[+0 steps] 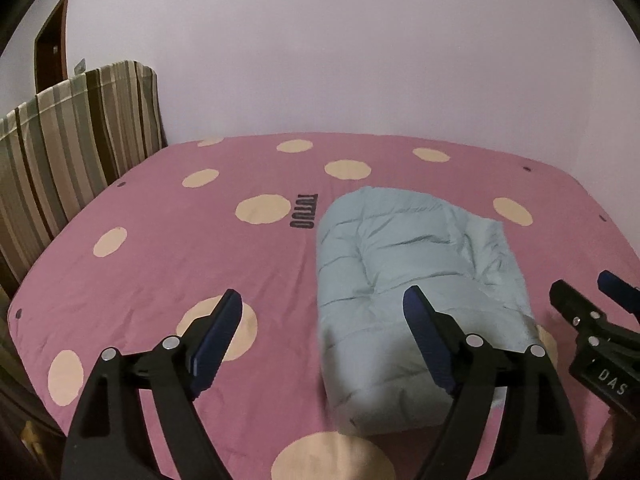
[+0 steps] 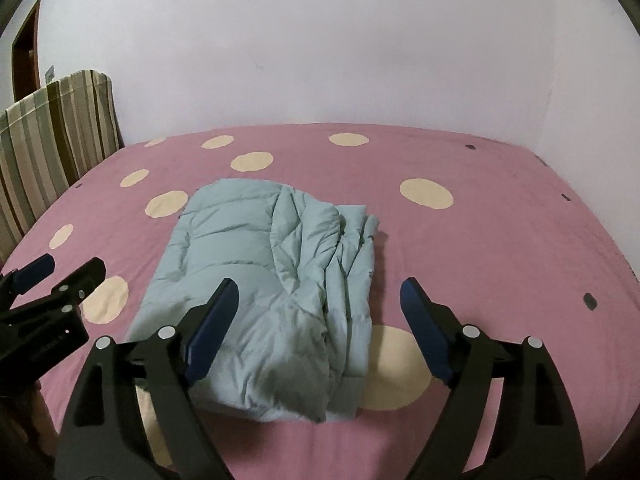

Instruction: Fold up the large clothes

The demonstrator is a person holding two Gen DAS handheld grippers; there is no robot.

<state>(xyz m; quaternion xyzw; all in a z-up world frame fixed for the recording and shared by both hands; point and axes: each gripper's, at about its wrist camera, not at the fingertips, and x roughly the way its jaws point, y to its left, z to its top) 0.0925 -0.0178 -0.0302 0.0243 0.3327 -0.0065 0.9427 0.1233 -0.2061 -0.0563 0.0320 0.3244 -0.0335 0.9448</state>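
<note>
On the pink spotted bedsheet point(image 2: 500, 248) sits the pale blue puffer jacket point(image 2: 264, 288), folded into a chunky quilted rectangle, a bit rumpled along its right side. Its long axis runs roughly 6 to 12 o'clock, leaning slightly toward 1 in the right wrist view. Left gripper point(image 1: 322, 316) and right gripper point(image 2: 320, 304) both hang above it, jaws spread wide, holding nothing.
</note>
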